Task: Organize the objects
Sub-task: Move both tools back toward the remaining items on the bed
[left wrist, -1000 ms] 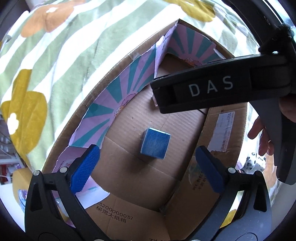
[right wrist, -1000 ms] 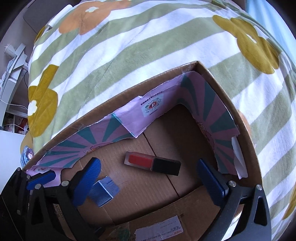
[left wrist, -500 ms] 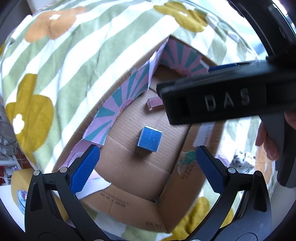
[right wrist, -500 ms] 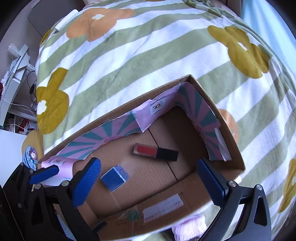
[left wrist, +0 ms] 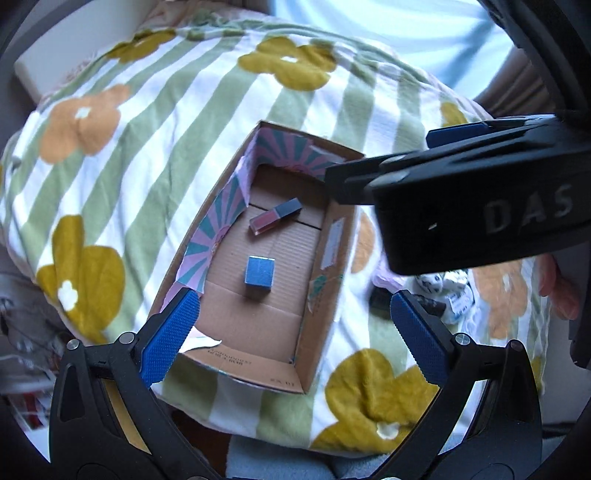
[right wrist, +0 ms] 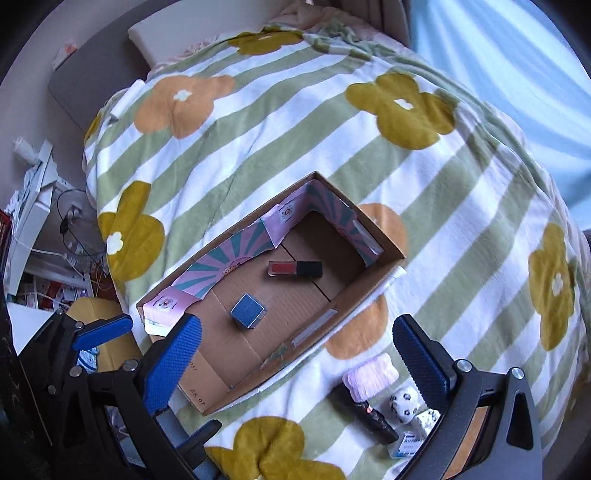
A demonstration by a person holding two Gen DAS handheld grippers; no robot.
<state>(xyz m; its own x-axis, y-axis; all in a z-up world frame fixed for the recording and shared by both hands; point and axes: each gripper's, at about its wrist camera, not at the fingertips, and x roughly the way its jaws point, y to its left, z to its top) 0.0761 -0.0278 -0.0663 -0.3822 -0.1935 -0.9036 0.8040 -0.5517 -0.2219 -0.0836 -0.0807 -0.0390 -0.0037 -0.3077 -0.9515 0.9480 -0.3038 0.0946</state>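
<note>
An open cardboard box [left wrist: 321,266] [right wrist: 373,295] lies on a striped, flowered blanket. Inside it rest a blue cube [left wrist: 259,272] [right wrist: 248,311] and a red tube with a black cap [left wrist: 275,216] [right wrist: 295,268]. My left gripper [left wrist: 293,323] hangs open above the box's near end, holding nothing. My right gripper [right wrist: 297,356] is open too, high over the box's near side, and its black body crosses the right of the left wrist view. Outside the box lie a pink fluffy item [right wrist: 370,376], a dark stick [right wrist: 364,415], a black-and-white ball [right wrist: 404,403] and a small labelled box [right wrist: 406,441].
The blanket [right wrist: 295,147] covers a bed that falls away at the near edge. Cluttered shelves, cables and a fan [right wrist: 70,221] stand left of the bed. A white pillow [right wrist: 192,29] lies at the far end, and a pale blue curtain [right wrist: 517,55] hangs at the right.
Both grippers have risen well away from the box, so the whole box and the loose items beside it now show. The cube and tube have stayed in place.
</note>
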